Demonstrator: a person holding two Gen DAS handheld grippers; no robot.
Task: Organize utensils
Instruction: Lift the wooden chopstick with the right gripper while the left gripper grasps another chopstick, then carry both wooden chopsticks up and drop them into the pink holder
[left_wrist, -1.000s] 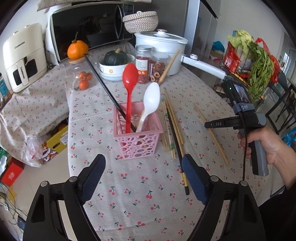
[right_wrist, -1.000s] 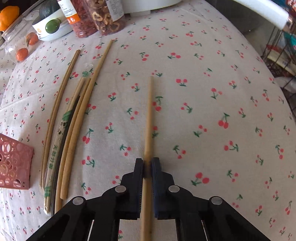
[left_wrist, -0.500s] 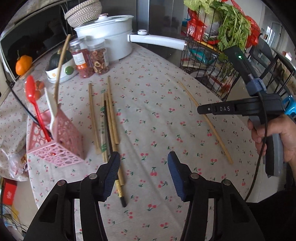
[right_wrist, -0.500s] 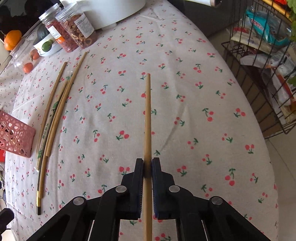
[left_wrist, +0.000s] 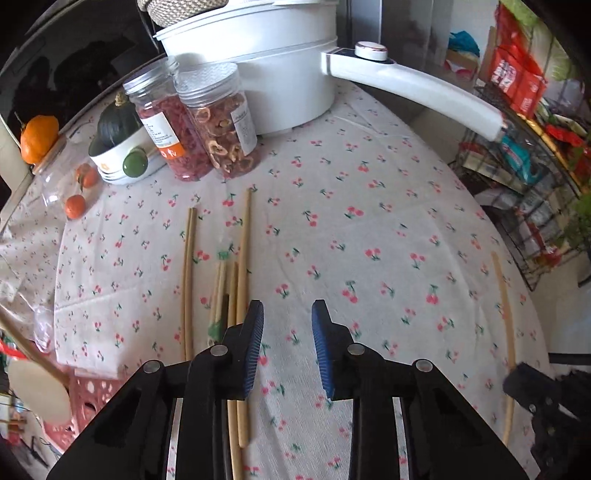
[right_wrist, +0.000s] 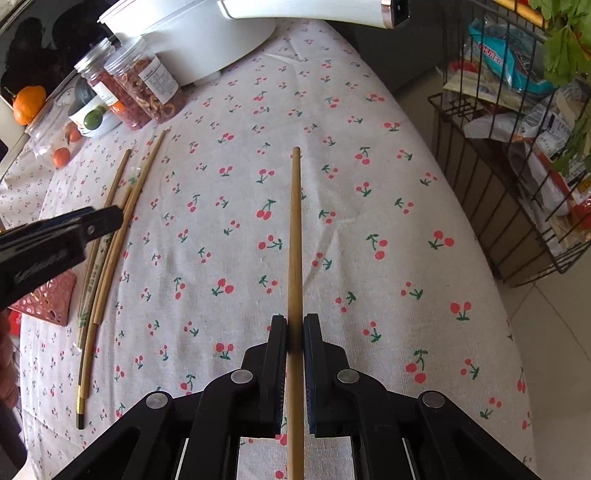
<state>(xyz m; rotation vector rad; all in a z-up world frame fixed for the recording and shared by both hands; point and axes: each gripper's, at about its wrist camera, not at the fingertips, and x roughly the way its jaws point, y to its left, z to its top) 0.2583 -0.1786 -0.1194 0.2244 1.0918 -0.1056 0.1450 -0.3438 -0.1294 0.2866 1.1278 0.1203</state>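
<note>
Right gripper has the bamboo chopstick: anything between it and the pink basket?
Yes. The left gripper hangs open between the single bamboo chopstick clamped in the right gripper and the pink perforated plastic basket. A bundle of loose bamboo chopsticks also lies flat on the cloth beside the basket.

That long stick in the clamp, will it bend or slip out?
The chopstick looks stiff: it juts straight from the shut right gripper. Probably light. Being thin and round, it might swivel or slide, and would likely roll on the cloth.
</note>
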